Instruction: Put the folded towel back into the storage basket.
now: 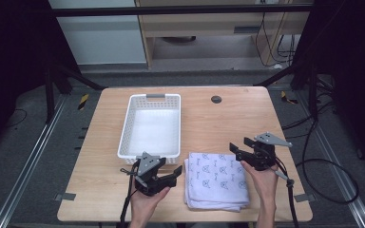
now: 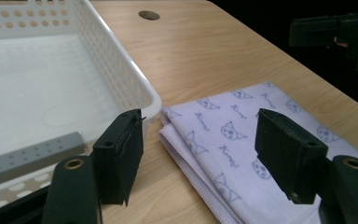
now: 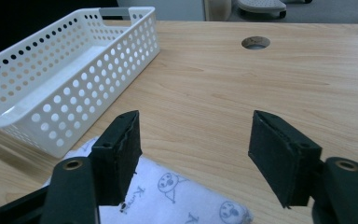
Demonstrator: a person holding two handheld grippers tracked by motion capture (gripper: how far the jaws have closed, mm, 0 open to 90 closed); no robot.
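High view: light wooden table (image 1: 209, 123) on dark floor w/ cables; white perforated plastic basket (image 1: 150, 126) sits on it. Folded pale-blue cloth w/ cat print (image 1: 216, 179) lies just right of basket's near corner. Left gripper (image 1: 166, 175) near basket's front edge, right gripper (image 1: 240, 148) right of basket at cloth's far edge; both spread, gripping nothing.

Left gripper view: jaws wide apart, over cloth's edge beside basket, no contact.

Right gripper view: jaws apart, nothing between; cloth corner below, basket beyond.
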